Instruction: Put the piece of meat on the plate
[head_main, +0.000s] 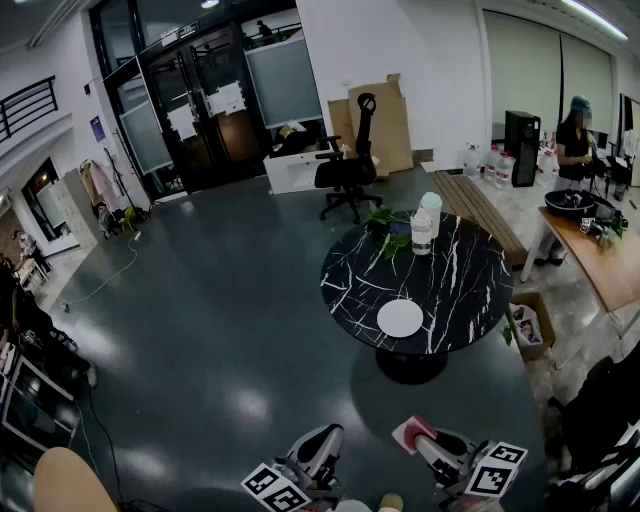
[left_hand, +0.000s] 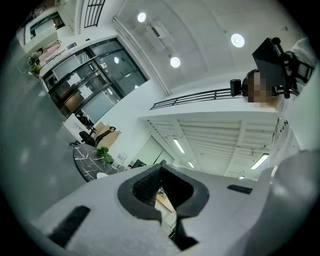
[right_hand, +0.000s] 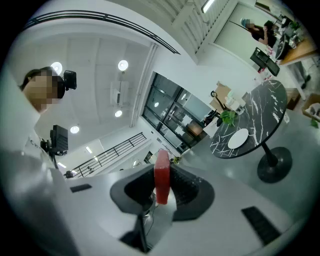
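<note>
A white plate (head_main: 400, 318) lies on the near side of a round black marble table (head_main: 470, 290), well ahead of both grippers. At the bottom edge of the head view, my right gripper (head_main: 425, 440) is shut on a red piece of meat (head_main: 411, 432). In the right gripper view the meat (right_hand: 161, 175) stands as a flat slab between the black pads (right_hand: 182, 186), with the plate (right_hand: 238, 138) and table (right_hand: 260, 112) far off to the right. My left gripper (head_main: 318, 448) hangs beside it, shut with nothing in it (left_hand: 161, 192). The table (left_hand: 89, 160) shows small at the left.
Two bottles (head_main: 423, 230) and a green plant (head_main: 385, 220) stand at the table's far side. A black office chair (head_main: 350, 170) and a wooden bench (head_main: 482, 208) lie beyond. A cardboard box (head_main: 528, 325), a wooden desk (head_main: 600, 260) and a standing person (head_main: 575, 140) are at the right.
</note>
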